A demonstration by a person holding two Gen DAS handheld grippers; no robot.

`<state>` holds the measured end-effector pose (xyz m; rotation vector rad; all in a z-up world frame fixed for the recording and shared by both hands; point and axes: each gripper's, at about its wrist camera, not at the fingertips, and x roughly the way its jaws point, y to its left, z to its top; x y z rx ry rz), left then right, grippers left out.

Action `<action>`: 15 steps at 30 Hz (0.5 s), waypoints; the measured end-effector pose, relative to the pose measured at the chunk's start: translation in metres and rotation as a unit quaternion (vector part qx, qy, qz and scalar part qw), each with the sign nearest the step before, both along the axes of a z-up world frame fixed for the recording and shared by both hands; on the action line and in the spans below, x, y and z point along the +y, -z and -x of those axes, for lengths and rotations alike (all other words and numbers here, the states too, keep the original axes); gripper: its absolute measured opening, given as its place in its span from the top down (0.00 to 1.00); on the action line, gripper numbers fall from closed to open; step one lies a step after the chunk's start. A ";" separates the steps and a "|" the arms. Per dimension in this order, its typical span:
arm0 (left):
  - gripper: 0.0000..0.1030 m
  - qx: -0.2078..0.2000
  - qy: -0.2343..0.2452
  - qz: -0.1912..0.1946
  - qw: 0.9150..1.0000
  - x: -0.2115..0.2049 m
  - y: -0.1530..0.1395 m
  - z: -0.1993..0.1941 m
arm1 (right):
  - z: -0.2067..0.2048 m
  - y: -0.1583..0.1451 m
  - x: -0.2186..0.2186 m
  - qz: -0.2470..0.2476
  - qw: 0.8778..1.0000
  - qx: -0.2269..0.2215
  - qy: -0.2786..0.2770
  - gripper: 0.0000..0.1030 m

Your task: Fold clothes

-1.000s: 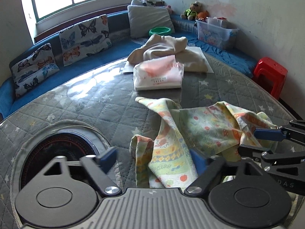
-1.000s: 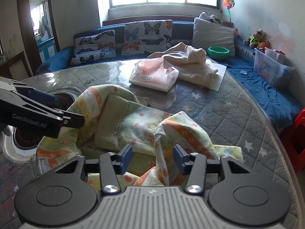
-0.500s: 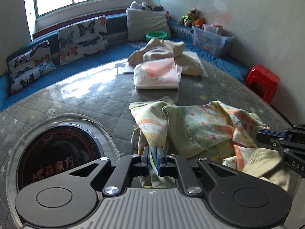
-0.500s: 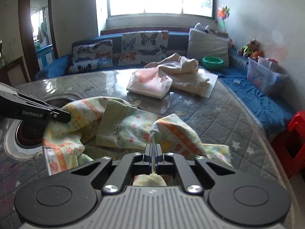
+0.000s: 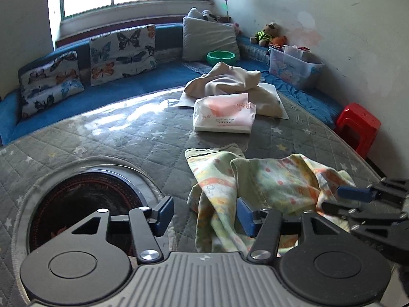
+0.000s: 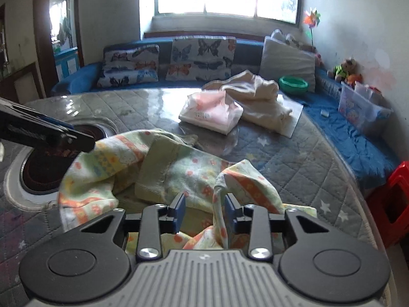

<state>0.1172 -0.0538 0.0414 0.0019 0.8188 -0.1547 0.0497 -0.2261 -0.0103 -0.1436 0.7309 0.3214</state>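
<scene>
Garment: patterned yellow-green cloth (image 5: pixel 268 184) (image 6: pixel 179 168) with orange bands, lying crumpled on the quilted grey tabletop (image 5: pixel 127 133) (image 6: pixel 294 158), toward its near edge.
Left gripper: left gripper (image 5: pixel 203 215) (image 6: pixel 84 140) low over the near edge of the tabletop; jaws spread wide; a hanging fold of the cloth sits between them, against the right-hand blue pad (image 5: pixel 244 213), not clamped.
Right gripper: right gripper (image 6: pixel 203 209) (image 5: pixel 340 199) at the right part of the cloth; jaws spread apart; a raised ridge of the cloth stands between the pads, close to the right-hand one, not pinched.
Round inset: dark circular panel (image 5: pixel 84 204) (image 6: pixel 48 168) set into the tabletop at its near left, just beside the left edge of the cloth.
Far side of tabletop: pink-and-white plastic package (image 5: pixel 223 115) (image 6: pixel 212 111), well apart from the patterned cloth; beige garment (image 5: pixel 230 81) (image 6: pixel 258 97) bunched behind it, touching it, resting on a white sheet (image 5: pixel 278 102).
Surroundings: blue bench (image 5: pixel 143 81) behind the tabletop with butterfly cushions (image 5: pixel 122 53) (image 6: pixel 202 57), grey pillow (image 5: pixel 209 38), green bowl (image 5: pixel 221 56) (image 6: pixel 293 84); red stool (image 5: pixel 358 125) (image 6: pixel 391 199) at the right.
</scene>
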 end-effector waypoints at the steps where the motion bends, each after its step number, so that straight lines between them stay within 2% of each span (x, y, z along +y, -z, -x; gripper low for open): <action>1: 0.33 0.005 -0.003 0.004 1.000 0.000 0.001 -0.004 | -0.003 0.004 0.000 0.004 1.000 0.004 0.001 0.68; 3: 0.32 0.014 -0.004 0.005 1.000 -0.003 0.005 -0.012 | -0.007 0.011 0.001 0.011 1.000 0.008 0.004 0.70; 5: 0.34 0.023 -0.001 0.002 1.000 -0.006 0.010 -0.020 | -0.010 0.017 -0.001 0.013 1.000 0.015 0.006 0.87; 6: 0.39 0.028 0.003 0.001 1.000 -0.008 0.014 -0.023 | -0.009 0.020 -0.002 0.013 1.000 0.015 0.006 0.89; 7: 0.59 0.034 0.007 0.002 0.999 -0.009 0.017 -0.026 | -0.007 0.020 -0.003 0.020 1.000 0.008 0.007 0.93; 9: 0.89 0.042 0.012 0.007 0.999 -0.008 0.022 -0.027 | 0.000 0.020 -0.005 0.034 0.999 -0.010 0.008 0.97; 11: 0.93 0.050 0.017 0.013 0.999 -0.007 0.027 -0.028 | 0.009 0.015 -0.010 0.036 0.999 -0.027 0.012 0.97; 15: 0.97 0.019 0.025 0.009 0.999 -0.001 0.021 -0.002 | 0.031 0.002 -0.022 0.033 0.997 -0.061 0.028 0.98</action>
